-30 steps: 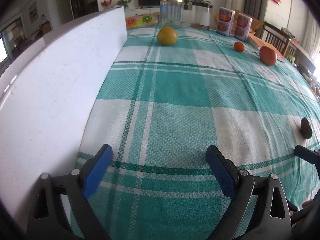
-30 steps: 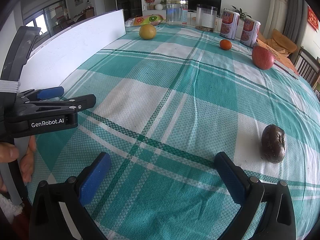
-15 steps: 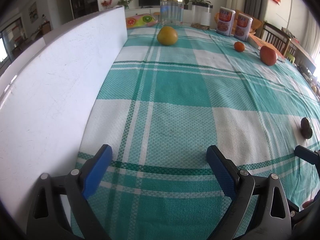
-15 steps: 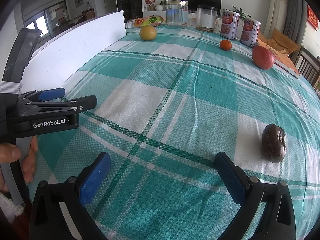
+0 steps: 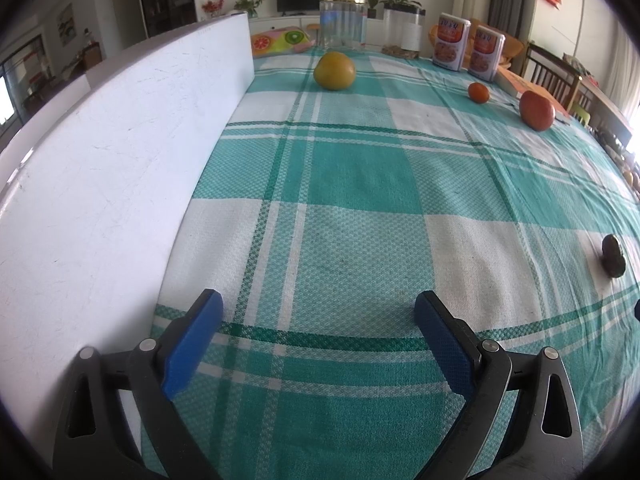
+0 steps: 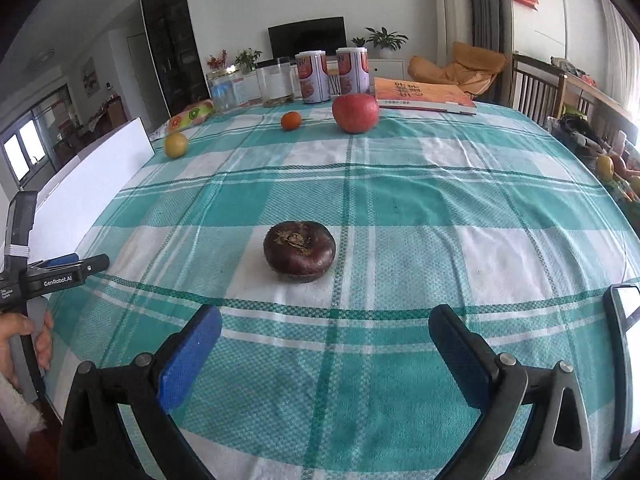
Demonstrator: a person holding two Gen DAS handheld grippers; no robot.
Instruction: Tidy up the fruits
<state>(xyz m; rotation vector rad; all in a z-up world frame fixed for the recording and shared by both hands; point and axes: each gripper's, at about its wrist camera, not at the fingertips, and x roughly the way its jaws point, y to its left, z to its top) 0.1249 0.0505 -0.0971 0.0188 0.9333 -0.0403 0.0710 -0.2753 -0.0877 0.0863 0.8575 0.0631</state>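
Fruits lie scattered on the green-checked tablecloth [image 6: 400,208]. Nearest, the right gripper [image 6: 325,338] has its jaws spread wide and empty, aimed at a dark purple fruit [image 6: 299,250] lying just ahead with its rough stem end tilted up. The left gripper [image 5: 318,322] is likewise wide apart, holding nothing, beside a white board [image 5: 120,152]. Farther off lie a red apple [image 6: 355,113], a small orange [image 6: 291,120] and a yellow fruit [image 6: 176,145]. Beyond stand clear jars [image 6: 275,85]; their contents cannot be made out.

Bright daylight, soft shadows; fisheye-bent edges (dark vignetted corners)
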